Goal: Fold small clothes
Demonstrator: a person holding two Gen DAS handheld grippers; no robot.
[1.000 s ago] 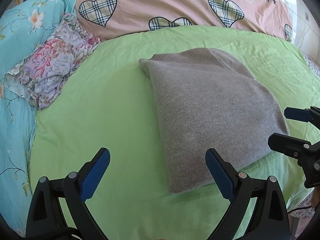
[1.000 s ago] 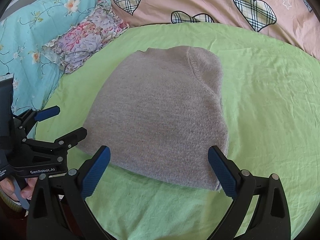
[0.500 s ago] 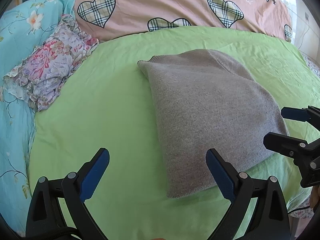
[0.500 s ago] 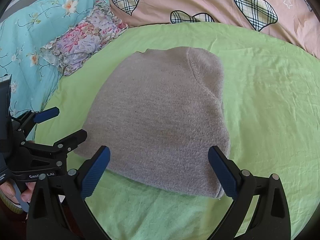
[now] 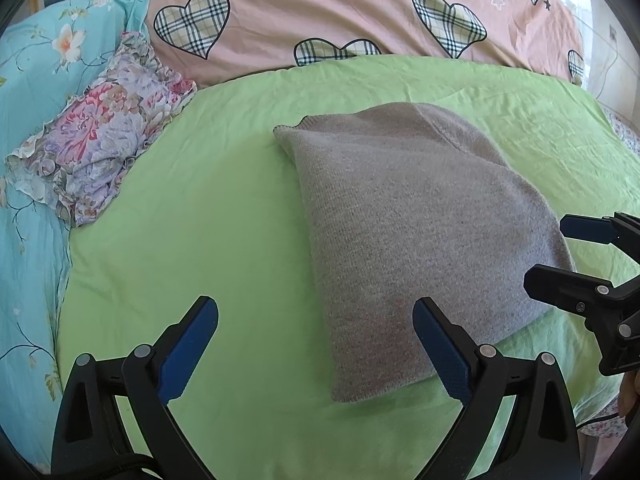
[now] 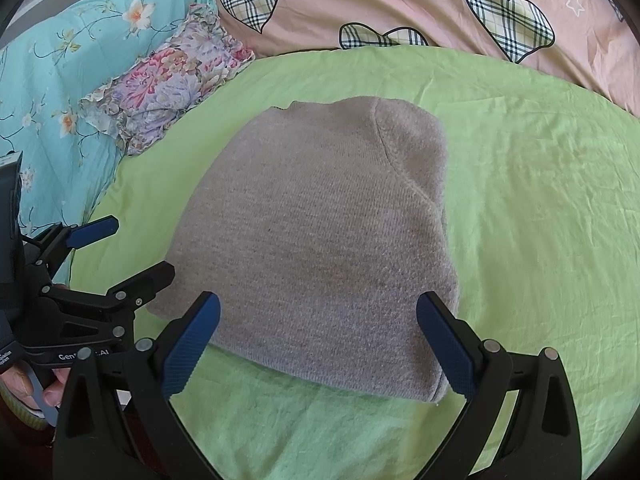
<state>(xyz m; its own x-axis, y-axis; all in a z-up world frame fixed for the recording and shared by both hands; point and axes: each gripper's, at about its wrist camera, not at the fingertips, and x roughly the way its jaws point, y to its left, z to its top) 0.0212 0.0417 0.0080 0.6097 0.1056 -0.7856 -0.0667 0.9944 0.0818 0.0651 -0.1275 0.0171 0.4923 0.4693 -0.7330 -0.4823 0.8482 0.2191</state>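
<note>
Left tongs [image 5: 316, 354] wide, holding nothing, hovering over the near-left edge of the sweater; its right finger [image 5: 440, 354] overlaps the near hem in view, contact unclear. Right tongs [image 6: 318, 344] wide too, empty, above the near-right part of the sweater. A hand [image 6: 36, 384] grips the left tool's handle.

Grey knit sweater [image 6: 320, 248] folded into a compact rectangle, flat, a seam line running down its right side. It sits mid green bed sheet [image 6: 540, 200].

Far: pink duvet with plaid hearts [image 5: 360, 8]. Far left: floral ruffled pillow [image 5: 100, 136] on a turquoise flowered quilt [image 5: 32, 80].
</note>
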